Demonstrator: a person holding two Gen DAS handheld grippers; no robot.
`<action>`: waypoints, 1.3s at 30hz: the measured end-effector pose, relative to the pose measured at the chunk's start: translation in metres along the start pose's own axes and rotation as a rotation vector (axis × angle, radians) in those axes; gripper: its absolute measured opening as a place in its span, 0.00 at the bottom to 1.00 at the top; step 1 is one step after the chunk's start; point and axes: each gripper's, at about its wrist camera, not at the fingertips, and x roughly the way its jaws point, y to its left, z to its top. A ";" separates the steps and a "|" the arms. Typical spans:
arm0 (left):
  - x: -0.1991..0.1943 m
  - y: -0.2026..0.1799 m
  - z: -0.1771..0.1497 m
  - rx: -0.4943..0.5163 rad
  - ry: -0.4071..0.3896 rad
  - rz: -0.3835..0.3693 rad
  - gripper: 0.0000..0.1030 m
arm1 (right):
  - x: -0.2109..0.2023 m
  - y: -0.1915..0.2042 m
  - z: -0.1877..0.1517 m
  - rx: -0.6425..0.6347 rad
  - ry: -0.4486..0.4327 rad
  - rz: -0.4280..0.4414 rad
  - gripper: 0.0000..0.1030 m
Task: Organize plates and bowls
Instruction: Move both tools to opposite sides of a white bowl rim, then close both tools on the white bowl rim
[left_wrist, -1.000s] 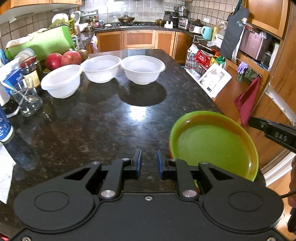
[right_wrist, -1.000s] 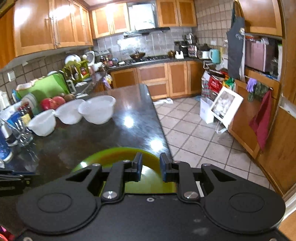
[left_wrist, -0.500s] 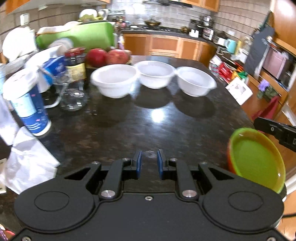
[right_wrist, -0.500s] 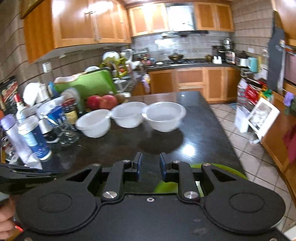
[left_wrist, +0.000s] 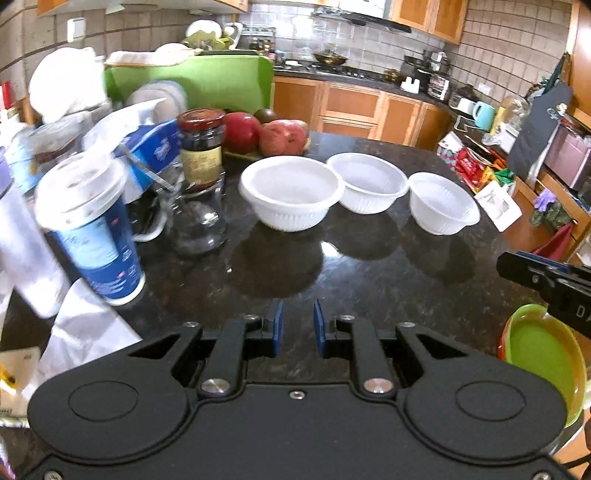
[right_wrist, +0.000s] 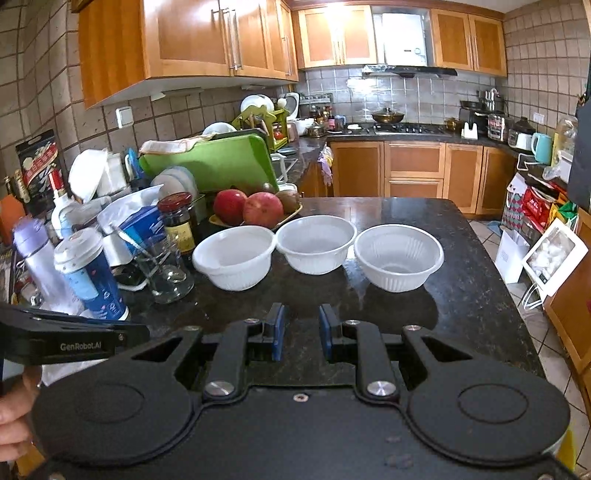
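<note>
Three white ribbed bowls stand in a row on the dark stone counter (left_wrist: 369, 280): the left bowl (left_wrist: 291, 192) (right_wrist: 234, 256), the middle bowl (left_wrist: 367, 184) (right_wrist: 316, 242) and the right bowl (left_wrist: 441, 203) (right_wrist: 399, 256). A stack of plates with a green plate (left_wrist: 539, 358) on top sits at the counter's near right corner. My left gripper (left_wrist: 297, 314) hovers open over bare counter, short of the left bowl, with nothing between its blue pads. My right gripper (right_wrist: 301, 317) is likewise open and holds nothing, short of the middle bowl.
Clutter lines the left side: a blue paper cup (left_wrist: 88, 229), a glass mug (left_wrist: 195, 221), a dark jar (left_wrist: 201, 144), red fruit (right_wrist: 262, 208) and a green board (right_wrist: 218, 162). The counter's right edge (right_wrist: 509, 295) drops to a tiled floor.
Both views have swung to the left. The green plate has slid from under the right gripper to the far right edge of the left view. The bowls now sit centred ahead.
</note>
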 end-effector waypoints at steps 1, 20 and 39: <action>0.003 -0.003 0.005 0.008 0.005 -0.011 0.27 | 0.002 -0.006 0.005 0.006 0.000 -0.002 0.22; 0.106 -0.112 0.089 0.052 0.141 -0.111 0.27 | 0.104 -0.147 0.080 0.082 0.103 -0.088 0.22; 0.172 -0.137 0.116 -0.063 0.273 -0.139 0.27 | 0.196 -0.186 0.089 0.041 0.214 0.049 0.22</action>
